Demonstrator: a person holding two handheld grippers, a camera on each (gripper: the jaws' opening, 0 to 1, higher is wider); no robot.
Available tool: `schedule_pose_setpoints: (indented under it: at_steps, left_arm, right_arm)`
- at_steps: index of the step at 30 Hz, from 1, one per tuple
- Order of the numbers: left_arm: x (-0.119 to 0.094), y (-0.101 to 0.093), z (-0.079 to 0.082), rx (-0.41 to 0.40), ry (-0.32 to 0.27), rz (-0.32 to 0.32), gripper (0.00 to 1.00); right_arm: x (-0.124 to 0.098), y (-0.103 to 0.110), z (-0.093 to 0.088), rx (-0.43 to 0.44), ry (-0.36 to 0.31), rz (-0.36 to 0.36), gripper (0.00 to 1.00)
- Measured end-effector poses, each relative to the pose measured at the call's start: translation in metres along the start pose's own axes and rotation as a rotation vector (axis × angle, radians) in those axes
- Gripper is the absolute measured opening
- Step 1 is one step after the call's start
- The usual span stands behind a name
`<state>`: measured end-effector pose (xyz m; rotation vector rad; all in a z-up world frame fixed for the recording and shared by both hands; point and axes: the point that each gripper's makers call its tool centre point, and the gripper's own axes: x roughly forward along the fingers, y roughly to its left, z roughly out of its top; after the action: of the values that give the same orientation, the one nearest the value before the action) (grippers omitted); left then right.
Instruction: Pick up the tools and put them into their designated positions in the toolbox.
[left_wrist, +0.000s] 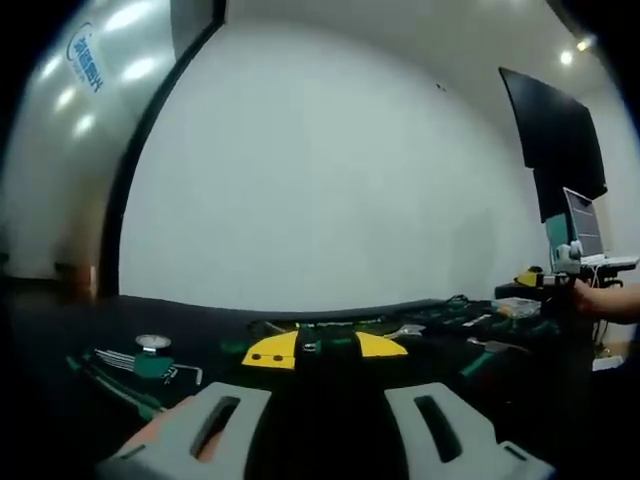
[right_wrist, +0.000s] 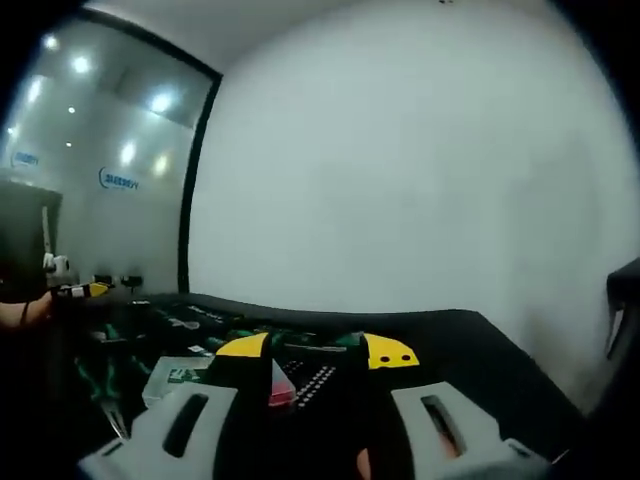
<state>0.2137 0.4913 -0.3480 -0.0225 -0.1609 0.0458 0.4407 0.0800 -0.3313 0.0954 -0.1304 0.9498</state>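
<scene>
Low over the black table, my left gripper (left_wrist: 322, 432) is open, its grey jaws spread with nothing between them. Just beyond them lies the black toolbox (left_wrist: 325, 345) with two yellow latches. A green-held set of hex keys (left_wrist: 140, 362) lies to its left, and loose tools (left_wrist: 478, 322) lie to its right. My right gripper (right_wrist: 315, 435) is also open and empty, facing the toolbox (right_wrist: 318, 352) from the other side. Green-handled tools (right_wrist: 108, 372) and a small pale box (right_wrist: 176, 378) lie left of its jaws. A small red piece (right_wrist: 281, 386) sits just ahead.
A hand (left_wrist: 612, 300) holds the other gripper (left_wrist: 560, 268) at the right of the left gripper view; it shows again as a gripper (right_wrist: 76, 291) at the left of the right gripper view. A dark screen (left_wrist: 556, 140) hangs on the white wall above a laptop (left_wrist: 584, 224).
</scene>
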Motion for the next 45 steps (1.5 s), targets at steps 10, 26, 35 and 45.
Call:
schedule_pose_setpoints:
  at_steps: [10,26,35,45]
  left_arm:
    - [0.0,-0.015,0.019,0.091,-0.073,-0.032,0.16]
    - [0.053,-0.138,0.076,0.275,-0.14,-0.129,0.41]
    - [0.124,-0.24,-0.009,0.249,0.248,-0.341,0.35]
    - [0.149,-0.299,-0.063,0.498,0.45,-0.662,0.31]
  right_arm:
    - [0.005,-0.005,-0.006,-0.026,0.028,-0.019,0.32]
    - [0.01,-0.009,-0.015,-0.049,0.065,-0.023,0.32]
    - [0.008,-0.034,-0.03,-0.064,0.124,-0.098,0.28]
    - [0.001,-0.052,-0.035,-0.235,0.193,-0.241,0.27]
